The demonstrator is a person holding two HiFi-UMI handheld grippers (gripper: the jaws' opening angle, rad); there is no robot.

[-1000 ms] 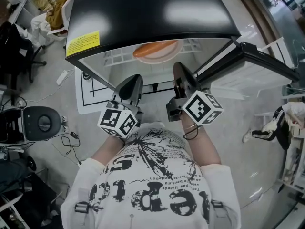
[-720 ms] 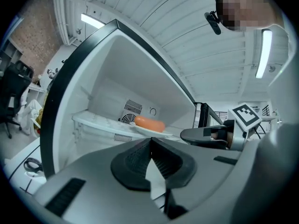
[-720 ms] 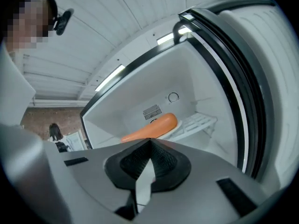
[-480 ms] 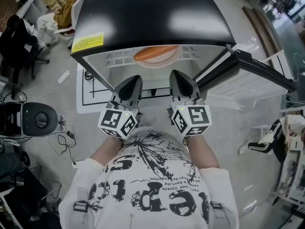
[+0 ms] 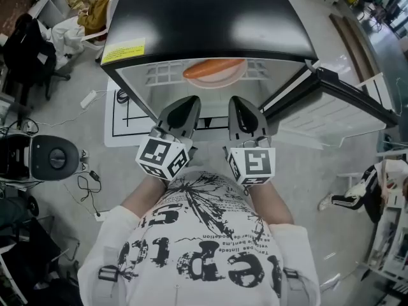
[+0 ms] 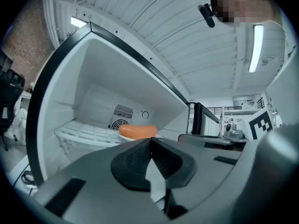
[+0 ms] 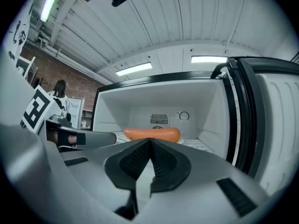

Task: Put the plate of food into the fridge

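The black fridge (image 5: 210,18) stands open, its door (image 5: 338,101) swung out to the right. A white plate (image 5: 224,76) with an orange sausage (image 5: 213,67) rests on the white wire shelf (image 5: 159,75) inside. Both gripper views show the sausage (image 6: 138,131) (image 7: 152,134) straight ahead on the shelf. My left gripper (image 5: 185,104) and right gripper (image 5: 239,104) are side by side just in front of the fridge opening, below the shelf. Both are shut with nothing between the pads, as seen at the left gripper (image 6: 150,143) and the right gripper (image 7: 150,143).
A white floor mat (image 5: 124,123) with black lines lies under the fridge's left side. Cables (image 5: 89,183) and a round black device (image 5: 51,158) sit on the floor at left. A black-and-white shoe (image 5: 357,190) lies at right.
My right gripper has moved left, closer to the left one, and its marker cube has turned. Both grippers have edged slightly toward the fridge. The plate has stayed on the shelf.
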